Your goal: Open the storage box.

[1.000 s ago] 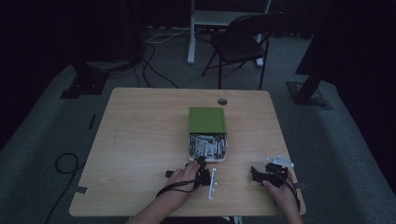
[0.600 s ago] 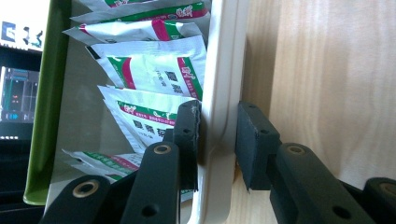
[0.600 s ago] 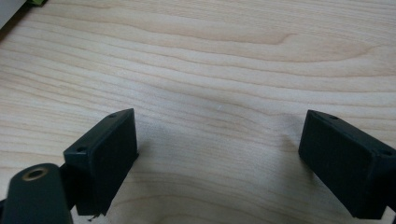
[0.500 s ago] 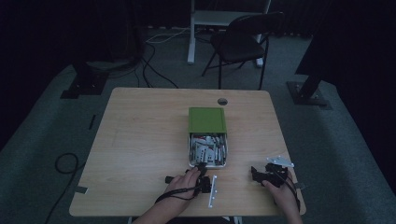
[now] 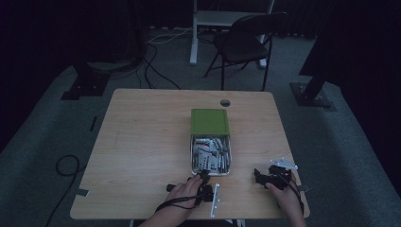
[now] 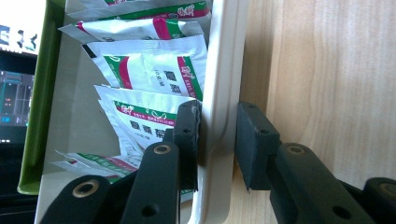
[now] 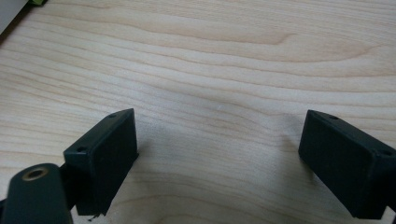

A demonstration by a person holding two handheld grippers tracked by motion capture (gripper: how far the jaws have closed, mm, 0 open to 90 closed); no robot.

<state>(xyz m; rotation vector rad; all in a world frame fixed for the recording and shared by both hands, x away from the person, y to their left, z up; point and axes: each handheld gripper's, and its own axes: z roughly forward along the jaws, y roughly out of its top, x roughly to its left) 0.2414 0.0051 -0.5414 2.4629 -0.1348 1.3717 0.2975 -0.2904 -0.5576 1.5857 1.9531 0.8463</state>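
Note:
A cream tray (image 5: 193,156) full of white, green and red sachets (image 5: 210,151) sticks out toward me from a green cover (image 5: 209,122) at the middle of the table. My left gripper (image 5: 204,178) sits at the tray's near end. In the left gripper view the left gripper (image 6: 217,140) is shut on the tray wall (image 6: 224,70), one pad inside beside the sachets (image 6: 154,70), the other outside over the wood. My right gripper (image 5: 257,176) rests at the near right of the table. Seen in the right gripper view, the right gripper (image 7: 217,154) is open over bare wood.
The wooden table (image 5: 142,142) has a cable hole (image 5: 225,102) near its far edge. A folding chair (image 5: 246,42) and a white desk leg (image 5: 194,33) stand beyond it. Cables lie on the floor at left (image 5: 66,165).
My left hand and gripper have drawn back toward me, and the tray's near end has come out farther from the green cover. The right gripper has stayed put.

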